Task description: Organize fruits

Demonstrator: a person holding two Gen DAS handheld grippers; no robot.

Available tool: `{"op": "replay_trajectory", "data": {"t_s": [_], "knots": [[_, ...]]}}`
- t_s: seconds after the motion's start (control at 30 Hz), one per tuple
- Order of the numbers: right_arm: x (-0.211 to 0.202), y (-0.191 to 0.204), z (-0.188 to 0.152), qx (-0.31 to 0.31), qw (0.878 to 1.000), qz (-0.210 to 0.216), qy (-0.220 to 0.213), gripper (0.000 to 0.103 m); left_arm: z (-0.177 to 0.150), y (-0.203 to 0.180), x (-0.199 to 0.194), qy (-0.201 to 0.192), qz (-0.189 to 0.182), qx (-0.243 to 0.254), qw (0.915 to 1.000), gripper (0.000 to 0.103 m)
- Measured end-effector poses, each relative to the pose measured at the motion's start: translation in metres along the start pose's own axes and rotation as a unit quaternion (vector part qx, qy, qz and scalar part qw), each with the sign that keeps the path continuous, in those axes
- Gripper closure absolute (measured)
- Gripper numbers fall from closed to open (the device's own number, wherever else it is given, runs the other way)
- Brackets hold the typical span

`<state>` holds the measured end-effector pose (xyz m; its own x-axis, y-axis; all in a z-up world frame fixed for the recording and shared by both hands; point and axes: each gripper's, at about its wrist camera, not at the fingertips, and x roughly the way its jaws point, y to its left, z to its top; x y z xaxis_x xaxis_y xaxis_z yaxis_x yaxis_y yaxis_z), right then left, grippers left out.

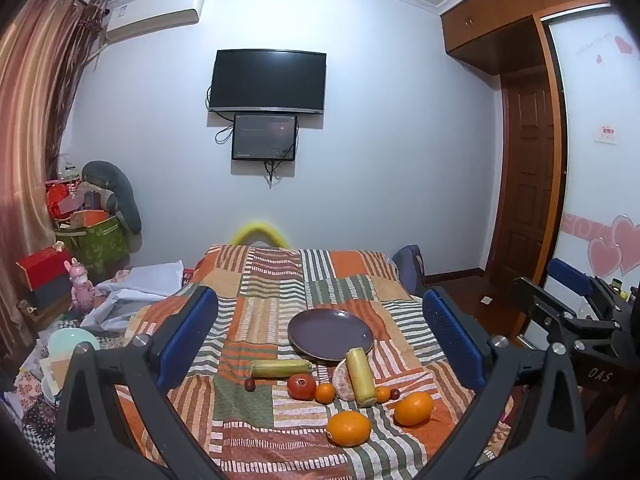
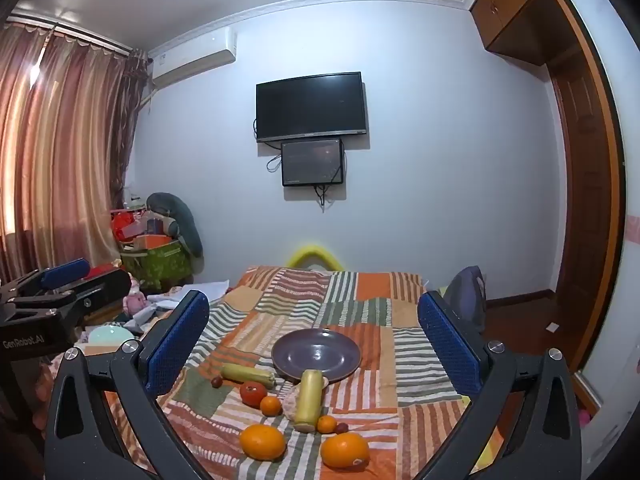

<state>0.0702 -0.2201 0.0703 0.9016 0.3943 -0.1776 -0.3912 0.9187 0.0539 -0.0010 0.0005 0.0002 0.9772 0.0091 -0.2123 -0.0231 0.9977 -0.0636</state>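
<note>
A dark purple plate [image 1: 330, 333] [image 2: 316, 354] lies on a striped patchwork cloth [image 1: 260, 292] [image 2: 360, 292]. In front of it lie two yellow-green sugarcane pieces [image 1: 361, 376] [image 2: 309, 399], a red persimmon [image 1: 301, 386] [image 2: 253, 393], a peeled citrus [image 1: 343, 381], two large oranges [image 1: 349, 428] [image 2: 344, 450], small oranges [image 1: 325, 393] [image 2: 271, 405] and small dark red fruits [image 1: 250, 384] [image 2: 217, 381]. My left gripper [image 1: 320, 334] is open and empty, above and behind the fruit. My right gripper [image 2: 314, 340] is open and empty too.
Left of the cloth are white fabric [image 1: 136, 292], a pale green bowl [image 1: 72, 342] [image 2: 110, 336], a pink toy [image 1: 82, 288] and boxes [image 1: 96, 240]. A dark bag [image 2: 466, 292] sits at the far right corner. Wall screens [image 1: 267, 80] hang behind. A wooden door [image 1: 528, 184] stands at right.
</note>
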Motion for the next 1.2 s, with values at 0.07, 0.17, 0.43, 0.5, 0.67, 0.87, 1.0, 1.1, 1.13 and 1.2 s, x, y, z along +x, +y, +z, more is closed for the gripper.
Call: {"op": "replay_trajectory", "data": {"t_s": [0.07, 0.17, 0.43, 0.5, 0.67, 0.87, 1.0, 1.1, 1.13, 1.2], "knots": [[-0.001, 0.000, 0.000, -0.001, 1.000, 0.000, 0.000, 0.000, 0.000, 0.001, -0.001, -0.003, 0.005, 0.000, 1.0000, 0.000], [-0.001, 0.001, 0.001, -0.002, 1.000, -0.001, 0.001, 0.000, 0.000, 0.003, -0.002, -0.005, 0.009, 0.000, 1.0000, 0.000], [-0.005, 0.006, 0.003, -0.004, 1.000, -0.001, -0.001, 0.000, 0.000, -0.004, 0.002, 0.002, -0.003, 0.011, 0.9999, 0.000], [-0.004, 0.006, 0.004, -0.003, 1.000, 0.000, -0.001, 0.000, -0.001, -0.005, 0.003, 0.002, -0.004, 0.011, 0.9999, 0.000], [-0.004, 0.007, 0.003, -0.003, 1.000, -0.002, -0.001, 0.000, -0.001, -0.004, 0.003, 0.003, -0.005, 0.010, 0.9999, 0.000], [-0.003, 0.006, 0.001, -0.003, 1.000, 0.000, 0.000, 0.000, -0.001, -0.004, 0.002, 0.003, -0.005, 0.011, 0.9999, 0.000], [-0.003, 0.005, 0.002, -0.002, 1.000, -0.001, -0.001, 0.000, -0.002, -0.004, 0.003, 0.004, -0.003, 0.010, 0.9999, 0.000], [-0.003, 0.004, 0.002, -0.001, 1.000, -0.001, 0.000, 0.000, -0.002, -0.003, 0.004, 0.005, -0.003, 0.010, 0.9999, 0.000], [-0.003, 0.004, 0.002, -0.001, 1.000, 0.000, 0.000, 0.000, -0.001, -0.003, 0.004, 0.005, -0.003, 0.012, 0.9999, 0.000], [-0.003, 0.004, 0.002, -0.001, 1.000, -0.001, -0.001, 0.000, -0.002, -0.003, 0.004, 0.005, -0.003, 0.012, 0.9999, 0.000]]}}
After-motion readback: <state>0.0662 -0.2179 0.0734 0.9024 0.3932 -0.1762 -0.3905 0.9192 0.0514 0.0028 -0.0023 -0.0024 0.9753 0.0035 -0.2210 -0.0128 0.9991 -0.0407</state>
